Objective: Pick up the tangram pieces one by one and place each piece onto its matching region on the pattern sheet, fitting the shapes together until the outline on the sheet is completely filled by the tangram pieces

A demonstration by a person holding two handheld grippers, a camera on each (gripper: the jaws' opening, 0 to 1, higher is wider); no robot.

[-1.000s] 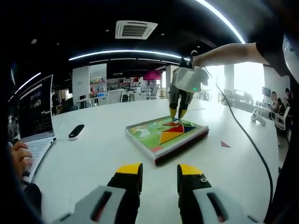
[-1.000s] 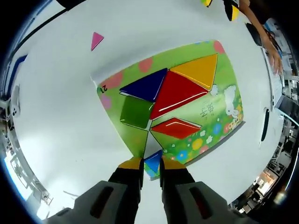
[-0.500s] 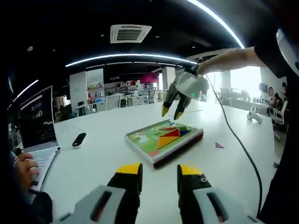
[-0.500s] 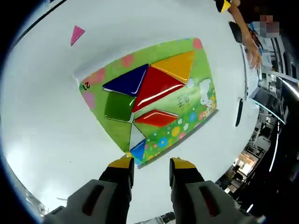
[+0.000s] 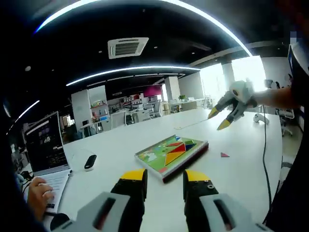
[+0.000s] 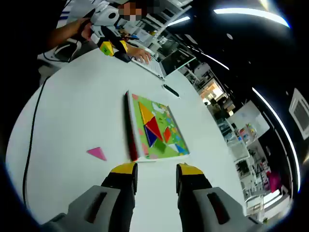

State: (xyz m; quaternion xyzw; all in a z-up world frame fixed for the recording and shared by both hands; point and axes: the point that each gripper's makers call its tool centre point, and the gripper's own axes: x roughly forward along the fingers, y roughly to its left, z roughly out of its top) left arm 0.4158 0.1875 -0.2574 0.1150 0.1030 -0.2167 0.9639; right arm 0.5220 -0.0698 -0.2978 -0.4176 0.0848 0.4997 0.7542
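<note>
The green pattern sheet (image 5: 153, 157) lies on a thick board on the white table, also seen as the sheet (image 6: 170, 117) in the right gripper view. On it sit an orange triangle (image 6: 144, 112), a red triangle (image 6: 153, 127), a dark blue triangle (image 6: 150, 139), a green square (image 6: 160, 145) and a red parallelogram (image 6: 167, 134). A loose pink triangle (image 6: 97, 153) lies on the table beside the board, seen also as the pink triangle (image 5: 224, 155). My right gripper (image 6: 156, 169) is open and empty, raised off to the side of the board, and shows as the right gripper (image 5: 218, 119). My left gripper (image 5: 164, 176) is open and empty, short of the board.
A laptop (image 5: 42, 142) with a person's hand (image 5: 39, 195) at it stands on the table's left side. A black remote (image 5: 90, 162) lies between laptop and board. A black cable (image 6: 33, 126) trails over the table. Desks and chairs fill the room behind.
My right gripper opened, left the small blue triangle on the sheet, then lifted and drew far back from the board. My left gripper stayed open, low in front.
</note>
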